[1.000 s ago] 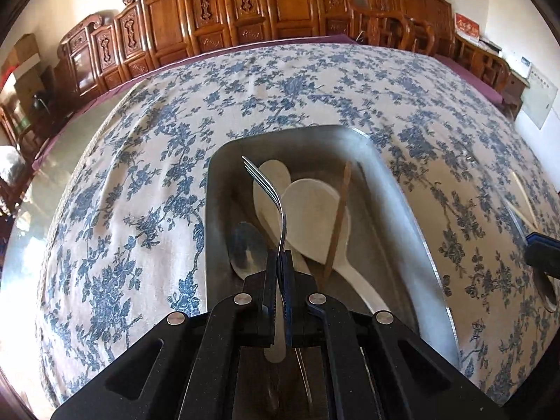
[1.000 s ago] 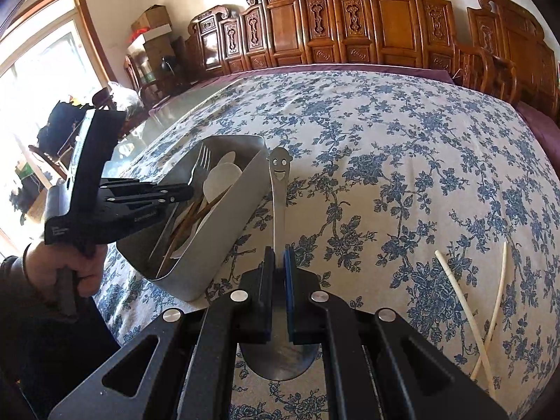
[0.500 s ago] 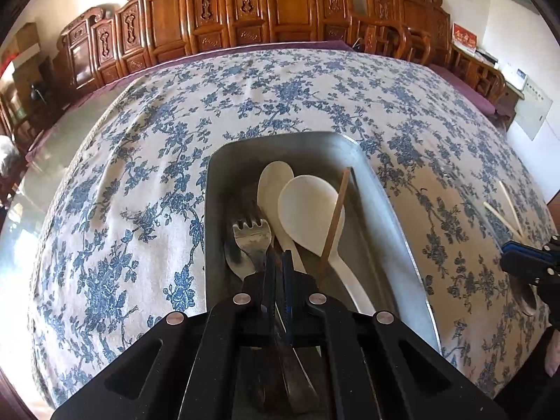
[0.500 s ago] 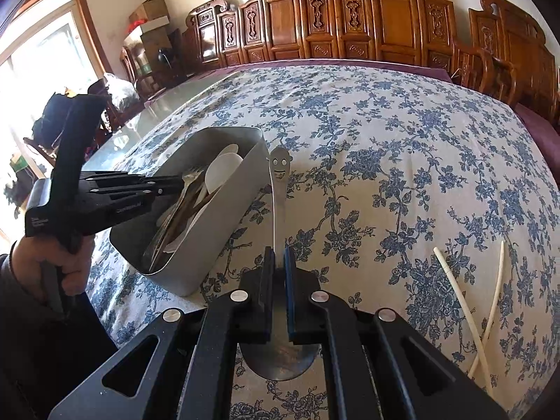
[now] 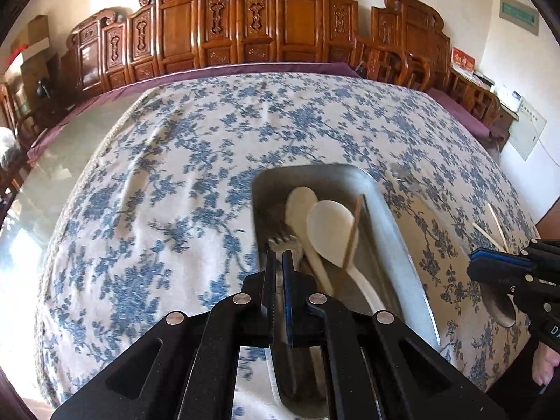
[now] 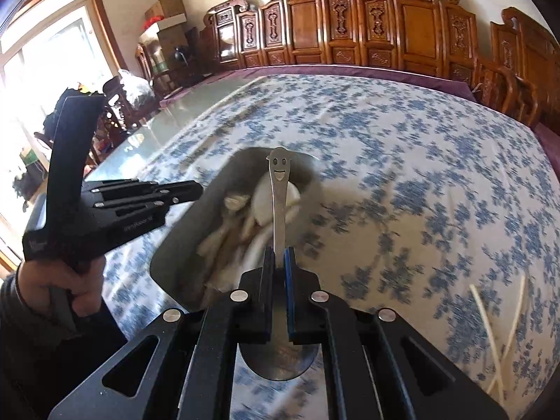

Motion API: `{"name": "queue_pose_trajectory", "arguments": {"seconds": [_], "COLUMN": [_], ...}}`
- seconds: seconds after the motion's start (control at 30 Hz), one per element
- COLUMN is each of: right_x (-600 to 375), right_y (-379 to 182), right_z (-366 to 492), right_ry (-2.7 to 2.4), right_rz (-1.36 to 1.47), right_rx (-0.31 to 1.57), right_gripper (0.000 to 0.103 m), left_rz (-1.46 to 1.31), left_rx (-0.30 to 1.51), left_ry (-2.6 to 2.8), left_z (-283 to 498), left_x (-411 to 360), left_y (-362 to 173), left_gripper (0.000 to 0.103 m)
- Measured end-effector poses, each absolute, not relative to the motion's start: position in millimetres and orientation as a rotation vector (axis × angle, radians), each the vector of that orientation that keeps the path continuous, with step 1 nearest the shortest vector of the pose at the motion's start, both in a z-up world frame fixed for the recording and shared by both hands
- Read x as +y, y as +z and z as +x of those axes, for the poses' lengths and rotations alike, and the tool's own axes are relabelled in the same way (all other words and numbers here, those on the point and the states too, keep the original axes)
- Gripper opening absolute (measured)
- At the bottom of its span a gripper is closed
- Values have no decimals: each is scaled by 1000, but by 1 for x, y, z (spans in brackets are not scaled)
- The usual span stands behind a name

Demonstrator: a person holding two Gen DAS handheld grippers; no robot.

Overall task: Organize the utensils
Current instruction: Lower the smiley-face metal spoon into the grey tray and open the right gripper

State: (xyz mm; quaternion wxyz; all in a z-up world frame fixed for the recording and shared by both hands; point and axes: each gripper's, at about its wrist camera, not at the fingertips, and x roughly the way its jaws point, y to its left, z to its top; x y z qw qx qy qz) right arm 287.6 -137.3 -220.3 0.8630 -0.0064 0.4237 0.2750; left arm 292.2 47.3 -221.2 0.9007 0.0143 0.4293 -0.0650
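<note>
A metal tray (image 5: 402,241) on the flowered tablecloth holds two pale spoons (image 5: 327,227), a brown chopstick (image 5: 351,234) and a metal fork (image 5: 285,241). My left gripper (image 5: 279,259) hangs over the tray's near left corner, jaws slightly apart, the fork lying loose in the tray below. My right gripper (image 6: 279,257) is shut on a metal spoon (image 6: 279,189) with a smiling face on its handle end, held over the tray (image 6: 182,245). The left gripper also shows in the right wrist view (image 6: 189,190).
Two pale chopsticks (image 6: 504,318) lie on the cloth at the right; they also show in the left wrist view (image 5: 493,224). Carved wooden chairs (image 5: 280,28) line the far side. Bare glass tabletop (image 5: 70,147) lies left of the cloth.
My left gripper let the fork down into the tray and drew back to the left. My right gripper carried the smiley spoon left, from beside the tray to over it.
</note>
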Motion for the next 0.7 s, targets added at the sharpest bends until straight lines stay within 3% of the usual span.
{"name": "queue_pose_trajectory", "arguments": {"seconds": [0.7], "right_x": [-55], "right_y": [-259], "right_z": [322], "right_ry": [557], "right_rz": [-39], "right_rx": [1000], "right_gripper": [7], "left_rz": [-9], "left_rx": [862], "left_ry": [-28], "left_z": [294], "left_x": [96], "left_y": [-213], "left_gripper": [3]}}
